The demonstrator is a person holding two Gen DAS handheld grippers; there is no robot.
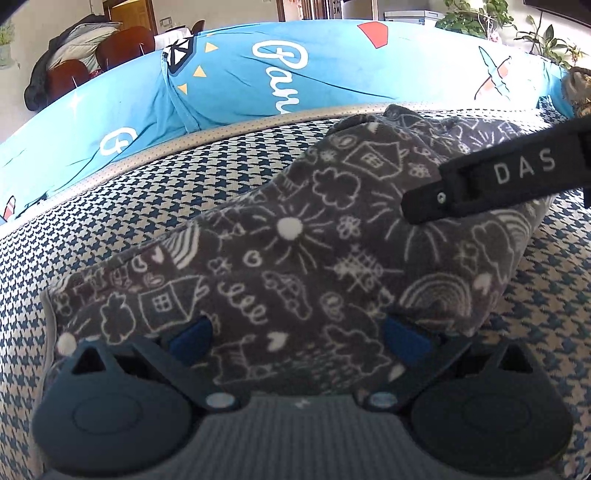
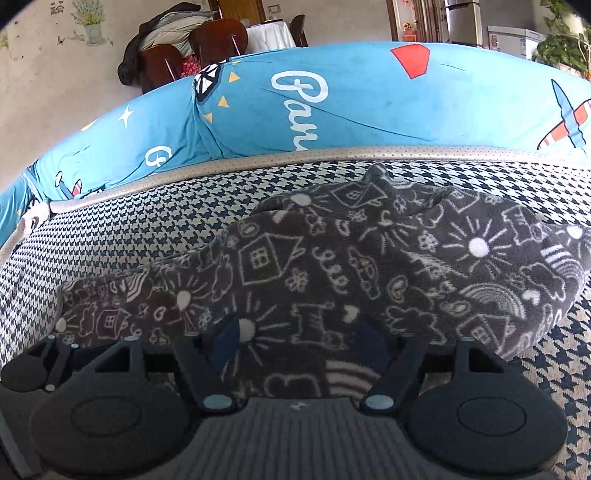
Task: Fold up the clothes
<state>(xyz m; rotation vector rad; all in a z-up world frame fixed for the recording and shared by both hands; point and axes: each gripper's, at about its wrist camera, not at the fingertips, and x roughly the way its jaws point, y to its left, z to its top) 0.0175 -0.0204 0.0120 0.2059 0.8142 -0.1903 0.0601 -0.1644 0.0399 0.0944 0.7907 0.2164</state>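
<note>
A grey fleece garment (image 1: 295, 240) printed with white doodles lies crumpled on the houndstooth surface (image 1: 129, 192). My left gripper (image 1: 297, 341) is open, its blue pads (image 1: 190, 339) spread wide, and the garment's near edge lies between and over them. A black finger marked "DAS" (image 1: 498, 181), part of my right gripper, reaches in from the right above the garment's far end. In the right wrist view the same garment (image 2: 369, 258) spreads across the middle. My right gripper (image 2: 299, 345) is open, with cloth draped between its blue pads (image 2: 227, 347).
A blue cartoon-print cover (image 1: 295, 74) rises behind the beige piped edge (image 1: 221, 129) of the surface. Chairs with a dark jacket (image 2: 166, 37) stand far back left, and potted plants (image 1: 480, 18) far back right. A black gripper part (image 2: 33, 365) shows at the lower left.
</note>
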